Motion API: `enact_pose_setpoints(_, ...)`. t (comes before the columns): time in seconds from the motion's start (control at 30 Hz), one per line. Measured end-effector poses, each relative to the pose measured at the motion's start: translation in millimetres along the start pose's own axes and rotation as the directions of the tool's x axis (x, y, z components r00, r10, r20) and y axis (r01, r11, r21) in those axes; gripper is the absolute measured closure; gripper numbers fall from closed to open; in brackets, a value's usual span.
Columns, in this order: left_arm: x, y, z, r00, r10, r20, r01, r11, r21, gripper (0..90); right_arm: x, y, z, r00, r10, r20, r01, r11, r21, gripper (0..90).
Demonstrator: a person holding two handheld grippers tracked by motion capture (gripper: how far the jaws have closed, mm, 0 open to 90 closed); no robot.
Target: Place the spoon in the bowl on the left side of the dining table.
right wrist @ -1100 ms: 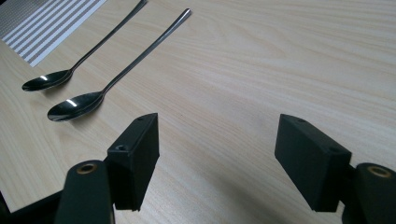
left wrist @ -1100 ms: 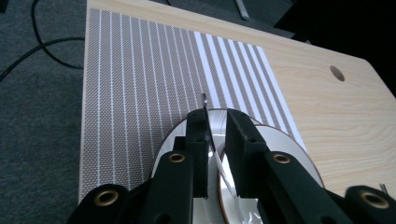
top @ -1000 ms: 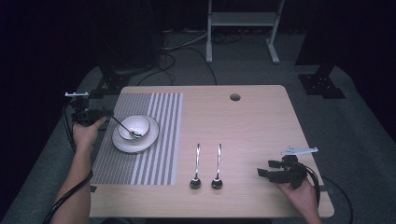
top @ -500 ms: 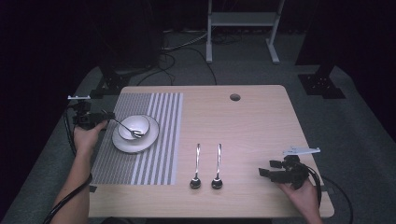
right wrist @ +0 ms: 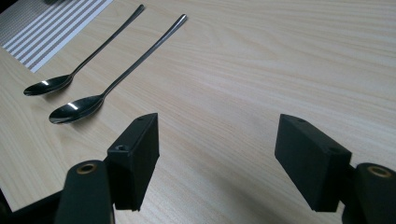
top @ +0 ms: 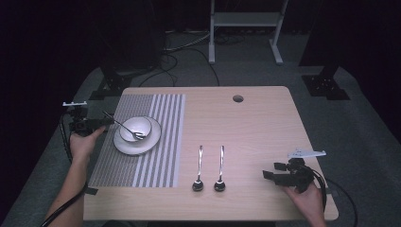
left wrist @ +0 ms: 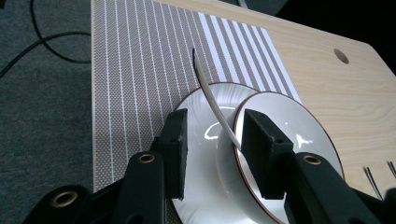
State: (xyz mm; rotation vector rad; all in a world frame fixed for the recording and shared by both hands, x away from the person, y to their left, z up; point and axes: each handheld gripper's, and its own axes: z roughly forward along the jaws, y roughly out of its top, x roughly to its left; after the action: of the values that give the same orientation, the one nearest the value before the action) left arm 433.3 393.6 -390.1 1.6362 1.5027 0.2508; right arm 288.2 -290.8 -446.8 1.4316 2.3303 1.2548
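Left gripper hovers at the left edge of the counter, and its jaws have just been opening: in the left gripper view the handle of a spoon runs up between the two pads with a gap on each side, so it is released rather than pinched. That spoon leans out of a small white bowl, its handle slanting back toward the gripper and its scoop end down inside the bowl. Just ahead of the jaws, the bowl sits on a white plate, and the plate rests on a striped mat that spreads under and beyond the gripper.

Over at the near right corner of the counter, the right gripper rests in the person's hand with its jaws wide apart and nothing between them; in the right gripper view bare wood shows in the gap. Two more spoons lie side by side on the bare wood ahead of it and off to its left, well apart from the pads, handles pointing away from it, the farther one close to the edge of the mat.
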Motion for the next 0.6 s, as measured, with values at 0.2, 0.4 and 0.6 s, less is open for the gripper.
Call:
enact_pose_setpoints(0.2,0.2,-10.4,-6.1,0.9993,0.036,-0.014,-0.035,0.9992,0.017,55.9,-1.0,-0.4,-1.6,1.0,0.004,0.006,-0.004,1.0,-0.004,29.1)
enact_pose_setpoints(0.4,-6.2,-21.8,-12.2,0.9985,0.046,0.029,-0.046,0.9989,-0.003,50.6,-1.7,-0.2,-2.0,0.9999,0.005,0.01,-0.005,1.0,-0.004,28.9)
enact_pose_setpoints(0.6,-18.3,-29.2,-17.0,0.9951,0.076,0.064,-0.075,0.9971,-0.017,45.9,-2.0,-0.2,-4.6,0.9999,0.004,0.015,-0.004,1.0,-0.012,28.7)
